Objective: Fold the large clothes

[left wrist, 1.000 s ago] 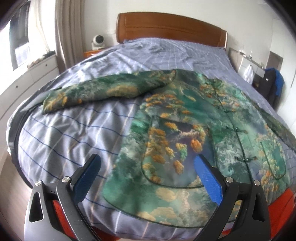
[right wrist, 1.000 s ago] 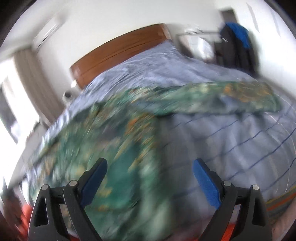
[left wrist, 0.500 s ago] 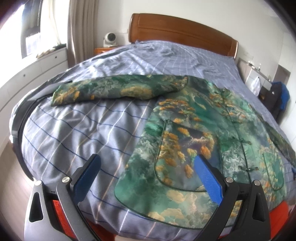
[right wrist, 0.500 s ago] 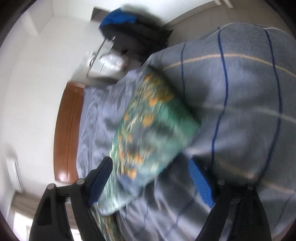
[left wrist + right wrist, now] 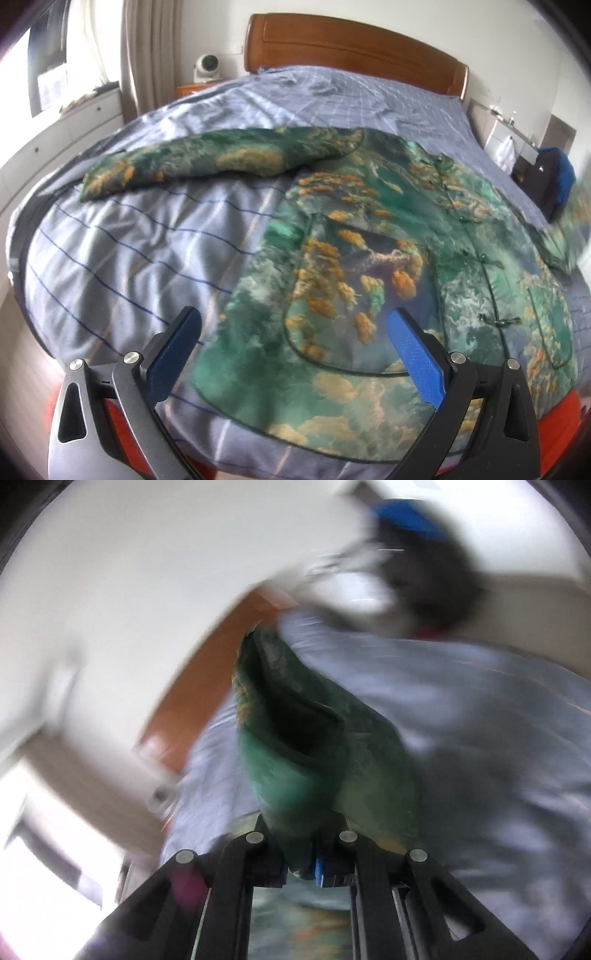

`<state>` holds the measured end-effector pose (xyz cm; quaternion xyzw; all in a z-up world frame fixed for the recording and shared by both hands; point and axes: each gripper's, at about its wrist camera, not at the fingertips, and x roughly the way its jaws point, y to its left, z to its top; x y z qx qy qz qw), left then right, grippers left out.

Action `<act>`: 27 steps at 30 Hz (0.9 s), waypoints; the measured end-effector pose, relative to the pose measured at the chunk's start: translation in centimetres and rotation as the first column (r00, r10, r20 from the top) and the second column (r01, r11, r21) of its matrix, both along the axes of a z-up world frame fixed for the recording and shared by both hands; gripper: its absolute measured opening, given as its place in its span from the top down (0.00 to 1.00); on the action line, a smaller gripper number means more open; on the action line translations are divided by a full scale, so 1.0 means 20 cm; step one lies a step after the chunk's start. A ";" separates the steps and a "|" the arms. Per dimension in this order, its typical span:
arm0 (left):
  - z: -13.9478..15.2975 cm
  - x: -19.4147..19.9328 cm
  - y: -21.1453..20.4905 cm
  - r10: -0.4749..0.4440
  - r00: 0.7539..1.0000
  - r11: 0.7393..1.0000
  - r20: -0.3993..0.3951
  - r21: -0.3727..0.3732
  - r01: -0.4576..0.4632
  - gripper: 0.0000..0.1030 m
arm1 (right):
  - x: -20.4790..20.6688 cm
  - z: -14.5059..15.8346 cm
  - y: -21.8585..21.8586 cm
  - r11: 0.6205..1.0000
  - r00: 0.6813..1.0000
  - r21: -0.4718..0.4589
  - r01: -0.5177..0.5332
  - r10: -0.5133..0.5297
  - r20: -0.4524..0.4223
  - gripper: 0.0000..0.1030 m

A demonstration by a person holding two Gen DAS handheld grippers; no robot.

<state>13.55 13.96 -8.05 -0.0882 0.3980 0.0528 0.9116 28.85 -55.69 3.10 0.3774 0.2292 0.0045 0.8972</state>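
A large green jacket (image 5: 369, 266) with orange and gold print lies spread face up on the bed, buttons down its front. Its one sleeve (image 5: 207, 162) stretches out to the left. My left gripper (image 5: 295, 354) is open and empty, hovering above the jacket's lower hem. In the right wrist view my right gripper (image 5: 310, 864) is shut on the cuff of the other sleeve (image 5: 306, 746), which hangs lifted off the bed. That lifted sleeve shows blurred at the right edge of the left wrist view (image 5: 569, 236).
The bed has a blue-grey checked cover (image 5: 122, 258) and a wooden headboard (image 5: 351, 48). A nightstand with a small white camera (image 5: 207, 66) stands at the back left. White drawers (image 5: 55, 140) run along the left wall. A dark and blue bag (image 5: 554, 181) sits at the right.
My right gripper went from open above the sleeve end to shut on its cuff and lifted it. My left gripper stayed open and shifted slightly left along the foot of the bed.
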 end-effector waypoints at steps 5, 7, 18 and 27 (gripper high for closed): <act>0.02 -0.04 0.00 -0.017 1.000 1.000 0.019 0.010 0.017 0.02 | 0.36 0.14 0.74 0.958 0.966 -0.136 -0.252 0.258 0.028 0.91; 0.02 -0.06 0.03 -0.003 1.000 1.000 0.022 -0.003 0.003 0.02 | 0.50 0.07 1.00 0.939 0.950 -0.152 -0.309 0.312 -0.002 0.91; -0.02 -0.09 0.10 0.024 1.000 0.999 0.012 0.033 -0.024 0.02 | 0.71 -0.61 1.70 0.863 0.851 -0.106 -0.494 0.455 -0.263 0.29; -0.03 -0.05 0.06 0.030 1.000 0.999 0.003 0.040 -0.030 0.02 | 0.33 -0.49 1.62 0.814 0.820 -0.147 -0.562 0.524 -0.230 0.25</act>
